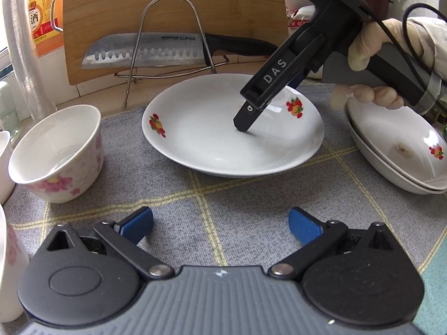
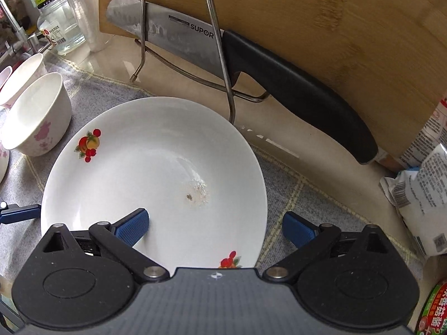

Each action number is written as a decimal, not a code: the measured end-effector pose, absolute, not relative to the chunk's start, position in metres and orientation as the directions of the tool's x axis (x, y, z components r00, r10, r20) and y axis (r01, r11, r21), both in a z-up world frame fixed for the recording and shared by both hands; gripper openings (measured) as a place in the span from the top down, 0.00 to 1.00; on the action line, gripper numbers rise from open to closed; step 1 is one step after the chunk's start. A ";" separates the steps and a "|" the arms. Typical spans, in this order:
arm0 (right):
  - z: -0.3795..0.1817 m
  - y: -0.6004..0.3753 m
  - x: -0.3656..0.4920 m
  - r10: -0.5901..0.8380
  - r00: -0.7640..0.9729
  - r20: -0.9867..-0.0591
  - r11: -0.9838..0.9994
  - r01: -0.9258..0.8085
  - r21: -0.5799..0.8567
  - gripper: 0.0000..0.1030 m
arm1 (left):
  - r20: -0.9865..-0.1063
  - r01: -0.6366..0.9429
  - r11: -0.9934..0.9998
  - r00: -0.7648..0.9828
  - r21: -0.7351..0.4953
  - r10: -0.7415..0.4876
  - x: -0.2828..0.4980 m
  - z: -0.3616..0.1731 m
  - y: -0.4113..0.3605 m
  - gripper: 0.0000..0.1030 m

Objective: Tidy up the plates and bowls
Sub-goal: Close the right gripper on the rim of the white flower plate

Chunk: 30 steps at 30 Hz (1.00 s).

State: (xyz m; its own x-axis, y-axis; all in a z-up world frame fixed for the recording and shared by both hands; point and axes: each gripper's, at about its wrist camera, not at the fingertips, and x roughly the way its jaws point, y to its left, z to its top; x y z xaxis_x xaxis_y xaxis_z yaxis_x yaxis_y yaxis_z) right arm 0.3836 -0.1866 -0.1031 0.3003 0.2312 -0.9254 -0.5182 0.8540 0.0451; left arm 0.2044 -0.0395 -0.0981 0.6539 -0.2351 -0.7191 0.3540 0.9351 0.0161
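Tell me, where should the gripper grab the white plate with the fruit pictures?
Probably by its rim. The white plate with fruit pictures lies flat on the grey cloth, with its edge raised. The open right gripper already straddles the near right rim, so closing there from that side seems best.

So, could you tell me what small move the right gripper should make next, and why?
Probably close on the plate: the right gripper is open with the plate's near rim between its jaws, and plates are stacked at right.
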 end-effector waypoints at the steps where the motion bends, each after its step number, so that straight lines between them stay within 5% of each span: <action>1: -0.103 -0.185 0.385 0.232 0.295 -0.927 0.850 -0.524 0.046 0.00 | -0.718 0.353 0.936 0.656 0.016 -0.235 0.204 -0.098 -0.040 0.00; 30: -0.102 -0.187 0.393 0.261 0.254 -0.931 0.790 -0.611 0.055 0.00 | -0.698 0.428 0.903 0.651 0.015 -0.297 0.227 -0.103 -0.041 0.00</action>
State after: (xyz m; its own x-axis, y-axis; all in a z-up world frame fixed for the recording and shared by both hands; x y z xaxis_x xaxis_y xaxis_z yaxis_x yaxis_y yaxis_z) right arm 0.3933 -0.1867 -0.1022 0.2538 0.2609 -0.9314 -0.6107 0.7899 0.0549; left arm 0.2273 -0.0414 -0.1028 0.6512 -0.2970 -0.6983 0.4284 0.9035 0.0152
